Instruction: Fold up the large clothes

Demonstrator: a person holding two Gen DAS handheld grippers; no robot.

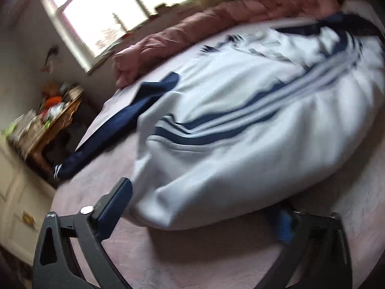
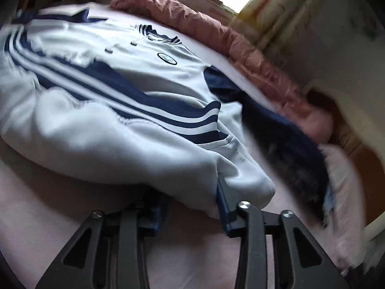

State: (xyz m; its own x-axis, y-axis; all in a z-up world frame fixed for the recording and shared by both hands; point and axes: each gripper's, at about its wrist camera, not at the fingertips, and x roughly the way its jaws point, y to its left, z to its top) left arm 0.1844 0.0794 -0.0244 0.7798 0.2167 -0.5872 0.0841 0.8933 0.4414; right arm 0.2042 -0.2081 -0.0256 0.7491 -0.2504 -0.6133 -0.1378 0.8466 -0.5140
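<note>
Left wrist view: the left hand-held gripper [image 1: 199,214] straddles the near hem of the jacket [image 1: 240,125]. Its jaws stand wide, with a bulge of white cloth between the fingers; one pad [image 1: 115,207] lies against the cloth at the left, while the other is half hidden under the fold, so a firm grip cannot be confirmed.

Right wrist view: the right hand-held gripper [image 2: 190,207] meets the same hem at the jacket's other corner. Its jaws are narrow, with the hem bunched between them, and appear closed on the cloth.

The jacket, white with navy stripes and sleeves, lies spread on the bed [image 1: 216,260], which has a pale pink sheet. One navy sleeve [image 1: 115,130] trails toward the bed's edge. Beyond the jacket, a rumpled pink quilt [image 1: 216,21] runs along the far side. Farther off stand a cluttered wooden desk [image 1: 55,120] and a bright window [image 1: 115,12]. Both views are motion-blurred.
</note>
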